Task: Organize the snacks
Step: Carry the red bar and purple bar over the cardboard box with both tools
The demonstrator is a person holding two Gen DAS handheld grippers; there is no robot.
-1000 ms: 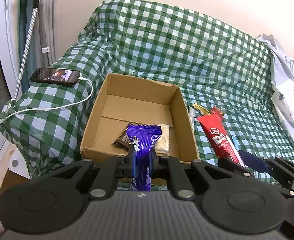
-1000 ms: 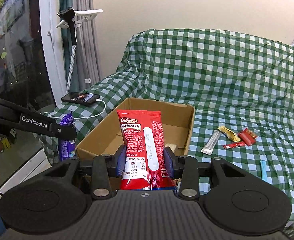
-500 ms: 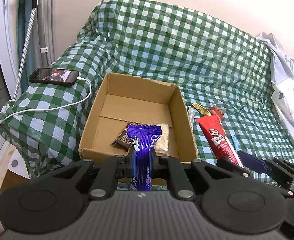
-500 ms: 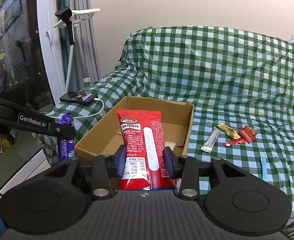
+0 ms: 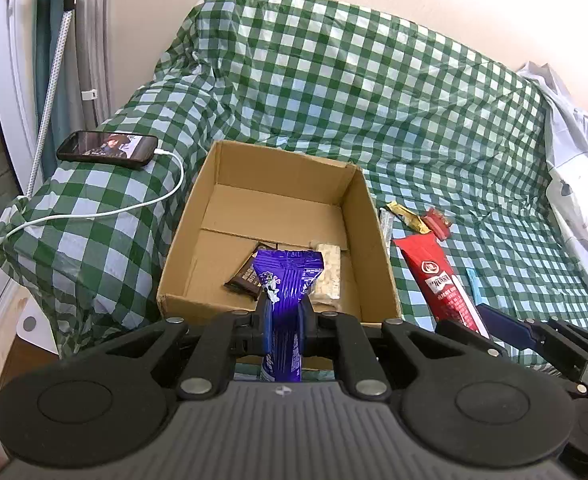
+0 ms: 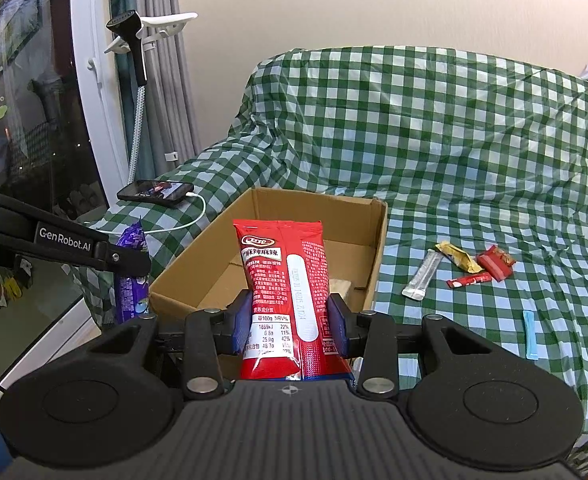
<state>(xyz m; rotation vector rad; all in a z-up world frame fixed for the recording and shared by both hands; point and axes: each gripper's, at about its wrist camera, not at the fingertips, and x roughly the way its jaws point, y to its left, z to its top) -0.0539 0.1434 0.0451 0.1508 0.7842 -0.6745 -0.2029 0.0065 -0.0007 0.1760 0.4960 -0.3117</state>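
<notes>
My left gripper (image 5: 284, 314) is shut on a purple snack packet (image 5: 286, 276), held upright over the near edge of an open cardboard box (image 5: 367, 216). A dark chocolate bar (image 5: 244, 274) and a pale rice bar (image 5: 327, 268) lie inside the box. My right gripper (image 6: 290, 320) is shut on a tall red snack packet (image 6: 284, 276), just before the same box (image 6: 379, 236). In the left wrist view that red packet (image 5: 437, 276) and the right gripper (image 5: 505, 326) sit to the box's right. The left gripper (image 6: 134, 258) with the purple packet (image 6: 132, 280) shows at the left of the right wrist view.
Small loose snacks lie on the green checked cloth (image 6: 453, 184) right of the box: a silver stick (image 6: 421, 276), a gold wrapper (image 6: 457, 256), red wrappers (image 6: 493, 264) and a blue stick (image 6: 529, 334). A phone (image 5: 108, 148) on a white cable lies on the armrest. White fabric (image 5: 573, 168) is at far right.
</notes>
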